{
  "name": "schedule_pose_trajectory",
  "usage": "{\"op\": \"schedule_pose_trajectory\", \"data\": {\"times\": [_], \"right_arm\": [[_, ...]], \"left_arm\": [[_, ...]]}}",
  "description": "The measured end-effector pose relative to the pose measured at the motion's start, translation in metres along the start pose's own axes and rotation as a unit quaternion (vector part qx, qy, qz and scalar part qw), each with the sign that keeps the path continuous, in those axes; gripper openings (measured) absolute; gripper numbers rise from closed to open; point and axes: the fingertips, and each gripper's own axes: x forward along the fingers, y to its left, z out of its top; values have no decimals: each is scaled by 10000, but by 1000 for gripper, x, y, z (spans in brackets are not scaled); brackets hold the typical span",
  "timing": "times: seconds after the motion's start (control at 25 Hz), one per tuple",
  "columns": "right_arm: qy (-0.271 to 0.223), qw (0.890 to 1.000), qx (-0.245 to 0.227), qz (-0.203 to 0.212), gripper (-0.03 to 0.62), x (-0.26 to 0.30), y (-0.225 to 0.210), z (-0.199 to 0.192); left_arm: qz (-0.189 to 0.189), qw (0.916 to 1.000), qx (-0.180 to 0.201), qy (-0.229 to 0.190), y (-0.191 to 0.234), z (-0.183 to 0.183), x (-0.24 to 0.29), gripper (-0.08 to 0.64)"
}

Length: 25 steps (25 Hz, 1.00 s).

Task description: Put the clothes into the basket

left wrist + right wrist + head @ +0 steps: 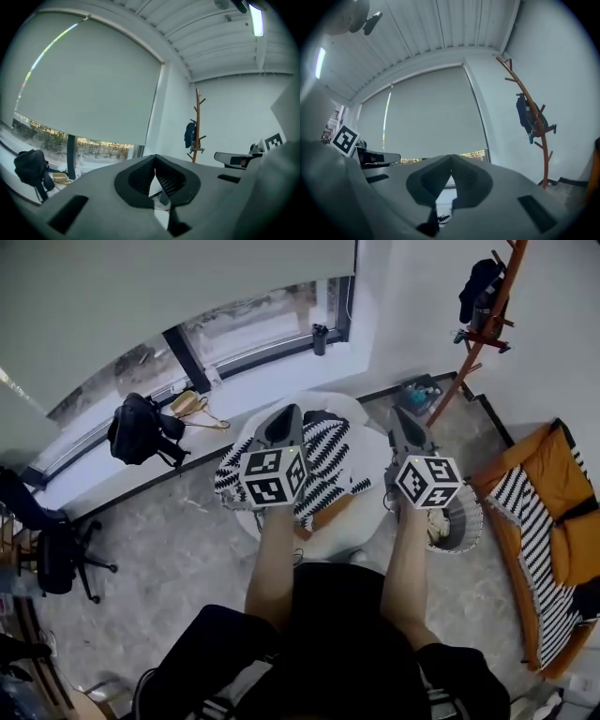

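Note:
A black-and-white zebra-patterned cloth (328,460) lies spread over a round white table (370,512) below me; a sliver of it shows under the right gripper's jaws (440,221). A pale woven basket (476,514) stands on the floor right of the table, with something light inside. Both grippers are raised high and point about level toward the window wall. My left gripper (286,411) (154,157) is shut, and I see nothing between its jaws. My right gripper (401,412) (451,157) is also shut with nothing in it. Each sees the other's marker cube at its frame edge.
An orange sofa (553,484) with a striped cloth (534,549) sits at the right. A wooden coat rack (483,310) with a dark garment stands at the back right. A black backpack (141,432) rests on the window sill, and an office chair (56,554) stands at the left.

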Motion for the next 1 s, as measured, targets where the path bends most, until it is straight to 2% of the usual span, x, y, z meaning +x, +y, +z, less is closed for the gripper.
{"op": "schedule_pose_trajectory", "data": {"times": [0.32, 0.72, 1.0], "right_arm": [[24, 9998, -150, -104, 11, -4, 9, 8], [-2, 9994, -187, -274, 11, -4, 8, 1], [-68, 9997, -211, -60, 11, 15, 19, 7]], "left_arm": [[-314, 9993, 186, -51, -14, 13, 11, 9], [-657, 9974, 302, 45, -24, 9, 24, 9], [-734, 9967, 342, 60, -23, 13, 39, 9]]}}
